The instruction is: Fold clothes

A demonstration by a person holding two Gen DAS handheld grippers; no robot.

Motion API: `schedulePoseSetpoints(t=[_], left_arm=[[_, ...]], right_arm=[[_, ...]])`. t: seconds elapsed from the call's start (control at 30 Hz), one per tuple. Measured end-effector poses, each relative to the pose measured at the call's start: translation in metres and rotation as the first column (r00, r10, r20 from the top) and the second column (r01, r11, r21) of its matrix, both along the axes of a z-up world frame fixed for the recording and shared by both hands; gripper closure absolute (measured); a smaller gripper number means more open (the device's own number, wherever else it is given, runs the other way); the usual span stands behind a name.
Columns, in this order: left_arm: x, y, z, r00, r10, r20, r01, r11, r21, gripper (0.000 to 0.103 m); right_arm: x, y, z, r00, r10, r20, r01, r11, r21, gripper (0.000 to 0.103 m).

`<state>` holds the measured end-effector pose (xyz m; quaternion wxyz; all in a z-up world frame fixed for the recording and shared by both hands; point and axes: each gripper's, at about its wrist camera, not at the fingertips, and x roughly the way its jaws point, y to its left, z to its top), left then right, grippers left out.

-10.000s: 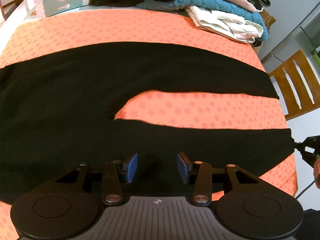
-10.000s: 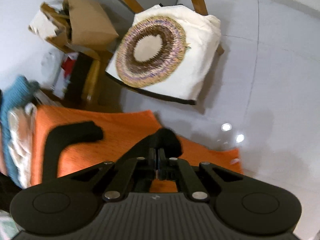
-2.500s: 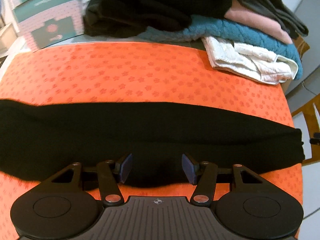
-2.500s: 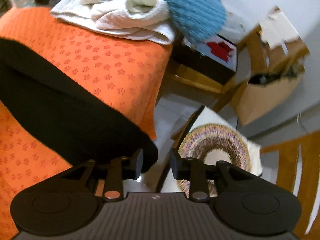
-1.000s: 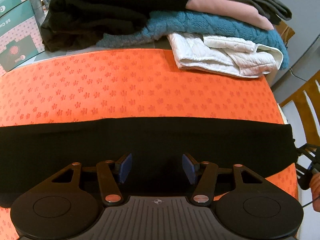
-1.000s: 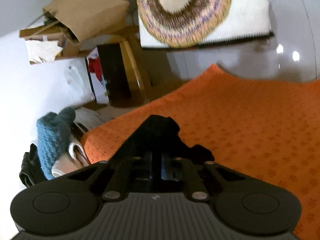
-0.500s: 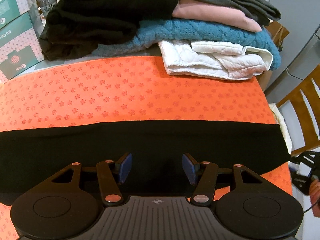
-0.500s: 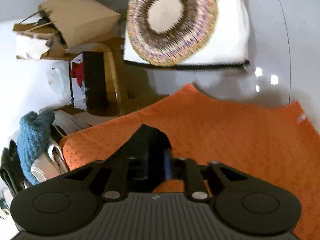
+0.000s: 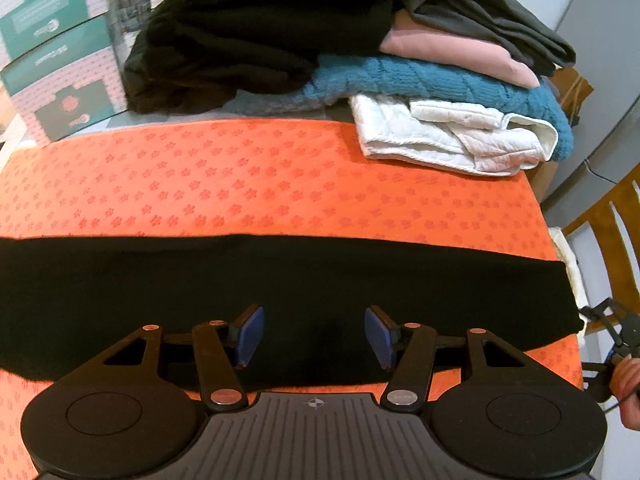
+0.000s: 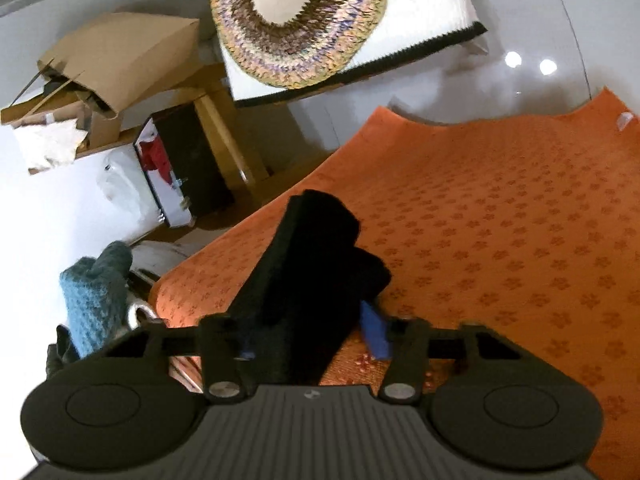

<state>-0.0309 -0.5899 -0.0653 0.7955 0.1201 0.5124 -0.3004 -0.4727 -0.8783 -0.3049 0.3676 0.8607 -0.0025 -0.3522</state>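
A black garment (image 9: 280, 280), folded lengthwise into a long band, lies across the orange patterned cloth (image 9: 260, 184) on the table. My left gripper (image 9: 314, 336) is open just above the band's near edge, around its middle. My right gripper (image 10: 312, 338) is open, with the band's end (image 10: 316, 260) lying between its blue pads and no longer pinched. It shows small at the band's right end in the left wrist view (image 9: 608, 328).
A stack of folded clothes (image 9: 360, 52), black, pink, teal and white, sits at the table's far edge. Teal and pink boxes (image 9: 52, 64) stand far left. A wooden chair (image 9: 612, 232) with a round woven cushion (image 10: 300, 16) stands beyond the right table edge.
My right gripper has opened and let go of the band's end, which now rests on the cloth. The band was straightened along the table. My left gripper stayed open.
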Motion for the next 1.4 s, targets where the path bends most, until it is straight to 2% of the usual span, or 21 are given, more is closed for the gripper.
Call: schedulePoseSetpoints(t=[0.03,0.13,0.23,0.33,0.43,0.53,0.67,0.8,0.9,1.0,1.13,1.23,1.4], left_arm=[[0.0,0.003,0.0,1.0,0.007,-0.004,-0.007,1.0,0.0,0.044],[-0.002,0.01,0.003,1.0,0.029,-0.006,-0.029,0.999,-0.014,0.044],[-0.004,0.02,0.007,0.998,0.055,-0.008,-0.056,0.997,-0.048,0.044],[-0.005,0.033,0.011,0.996,0.089,-0.023,-0.09,0.992,-0.092,0.044],[-0.005,0.049,0.014,0.989,0.137,-0.063,-0.145,0.979,-0.146,0.044],[-0.005,0.066,0.016,0.979,0.178,-0.102,-0.195,0.961,-0.194,0.044],[-0.003,0.09,0.017,0.968,0.213,-0.131,-0.239,0.943,-0.232,0.044],[0.004,0.115,0.018,0.956,0.245,-0.159,-0.28,0.923,-0.264,0.044],[0.013,0.135,0.016,0.942,0.272,-0.198,-0.321,0.903,-0.284,0.044],[0.026,0.154,0.014,0.929,0.287,-0.233,-0.35,0.886,-0.305,0.043],[0.048,0.186,0.011,0.913,0.308,-0.267,-0.387,0.859,-0.336,0.043],[0.065,0.212,0.01,0.902,0.315,-0.295,-0.409,0.842,-0.351,0.043],[0.09,0.255,0.014,0.905,0.315,-0.285,-0.406,0.838,-0.364,0.043]], right_arm=[[0.002,0.001,0.001,1.0,-0.011,0.005,0.011,1.0,-0.004,0.082],[0.003,0.001,0.012,0.999,-0.008,-0.04,0.006,0.999,-0.052,0.085],[0.003,-0.005,0.034,0.992,0.034,-0.124,-0.052,0.987,-0.15,0.087],[0.004,-0.011,0.066,0.975,0.068,-0.211,-0.128,0.951,-0.281,0.088],[0.01,-0.011,0.102,0.954,0.101,-0.282,-0.214,0.888,-0.407,0.088],[0.027,-0.003,0.14,0.917,0.142,-0.373,-0.337,0.777,-0.533,0.088],[0.06,0.015,0.179,0.85,0.192,-0.49,-0.5,0.587,-0.637,0.088],[0.104,0.045,0.208,0.763,0.242,-0.6,-0.643,0.379,-0.665,0.089],[0.137,0.072,0.218,0.695,0.285,-0.66,-0.719,0.258,-0.646,0.089],[0.169,0.101,0.217,0.624,0.323,-0.711,-0.777,0.163,-0.608,0.089],[0.214,0.141,0.21,0.539,0.373,-0.756,-0.828,0.067,-0.557,0.09],[0.245,0.179,0.206,0.502,0.387,-0.774,-0.842,0.014,-0.539,0.09],[0.297,0.243,0.206,0.452,0.376,-0.809,-0.85,-0.094,-0.518,0.09]])
